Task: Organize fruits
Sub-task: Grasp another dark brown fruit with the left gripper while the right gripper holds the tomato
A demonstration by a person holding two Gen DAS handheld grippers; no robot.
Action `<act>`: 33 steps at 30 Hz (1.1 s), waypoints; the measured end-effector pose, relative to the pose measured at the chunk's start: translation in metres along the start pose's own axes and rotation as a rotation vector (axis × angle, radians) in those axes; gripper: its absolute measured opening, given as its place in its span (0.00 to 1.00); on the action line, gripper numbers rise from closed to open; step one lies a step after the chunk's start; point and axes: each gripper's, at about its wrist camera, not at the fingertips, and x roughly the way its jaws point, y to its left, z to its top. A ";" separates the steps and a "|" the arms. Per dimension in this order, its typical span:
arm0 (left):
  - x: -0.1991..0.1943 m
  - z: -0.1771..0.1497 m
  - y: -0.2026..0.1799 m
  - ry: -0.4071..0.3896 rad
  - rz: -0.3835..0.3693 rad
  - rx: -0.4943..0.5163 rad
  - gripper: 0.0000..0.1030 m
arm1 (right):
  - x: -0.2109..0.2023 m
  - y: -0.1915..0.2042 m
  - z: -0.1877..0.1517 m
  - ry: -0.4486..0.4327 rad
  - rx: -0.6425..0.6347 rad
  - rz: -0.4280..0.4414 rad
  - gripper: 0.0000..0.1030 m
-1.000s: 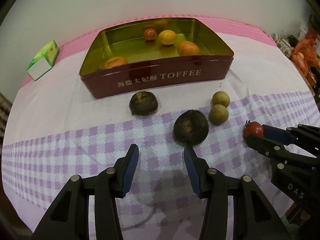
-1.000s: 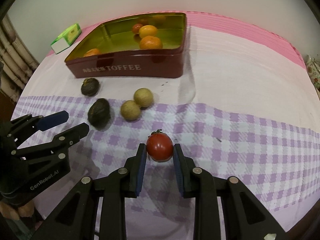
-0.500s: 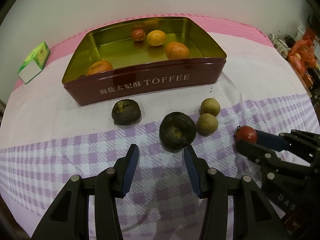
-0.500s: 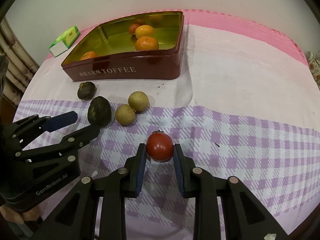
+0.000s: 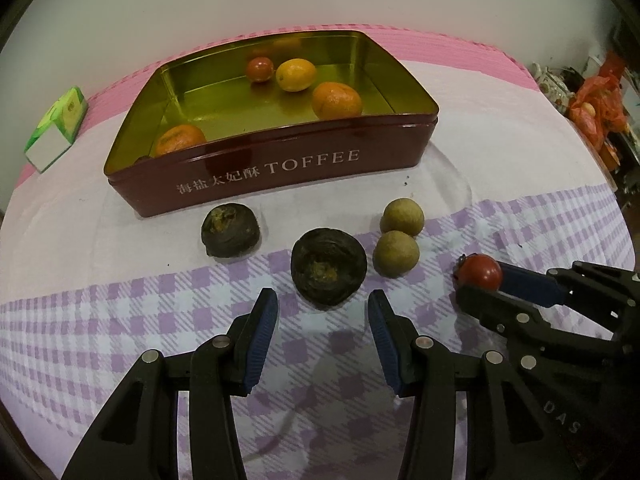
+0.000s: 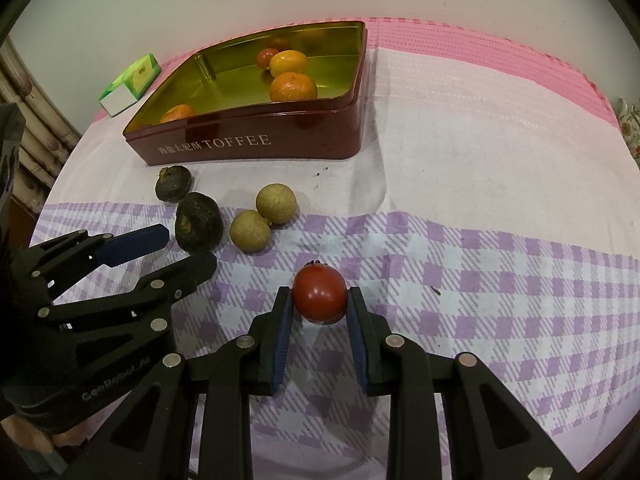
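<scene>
Jaws of the right gripper [image 6: 319, 300] clamp a red tomato [image 6: 319, 293], stem tuft pointing away from the camera, low over the purple-checked tabletop [image 6: 500, 264]; those of the left gripper [image 5: 322, 318] stand apart, empty, just near of a dark round fruit [image 5: 328, 266]. Beyond lies a maroon tin [image 5: 280, 172] lettered "TOFFEE" after Chinese characters, its long axis left to right, holding oranges. "GenRobot.AI" marks the left gripper's body.

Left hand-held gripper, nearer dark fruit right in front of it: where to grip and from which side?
Take the nearer dark fruit across its widest middle, coming down from the near side where the left hand-held gripper already stands open. The fruit is squat and rounded, and its dimpled end faces that gripper, so the flanks are probably the steadiest hold. The tan fruit sits close on its right, so keep that finger tight to the flank.
</scene>
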 end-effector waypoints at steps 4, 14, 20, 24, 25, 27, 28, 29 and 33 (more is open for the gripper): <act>0.003 0.002 0.000 0.005 -0.003 -0.005 0.48 | -0.001 -0.001 0.000 -0.002 0.003 0.004 0.24; 0.014 0.010 -0.003 0.011 0.005 0.001 0.49 | 0.000 -0.001 0.000 -0.003 0.004 0.004 0.24; 0.015 0.011 -0.001 0.002 0.007 0.004 0.49 | 0.000 -0.001 0.000 -0.003 0.004 0.002 0.24; 0.015 0.011 -0.001 -0.003 0.009 0.003 0.43 | 0.000 -0.001 0.000 -0.003 0.005 0.002 0.24; 0.014 0.011 0.000 -0.004 0.004 0.004 0.40 | 0.000 -0.001 0.000 -0.003 0.005 0.002 0.24; 0.013 0.010 0.000 -0.004 0.008 0.008 0.39 | 0.000 -0.001 0.000 -0.003 0.006 0.002 0.24; 0.012 0.009 -0.001 -0.006 0.009 0.010 0.39 | 0.000 -0.001 0.000 -0.003 0.008 -0.001 0.24; 0.012 0.009 -0.001 -0.007 0.009 0.012 0.38 | 0.000 -0.001 0.000 -0.004 0.007 -0.002 0.24; 0.011 0.007 0.000 -0.009 0.004 0.009 0.37 | 0.000 0.000 0.001 -0.003 0.006 -0.003 0.24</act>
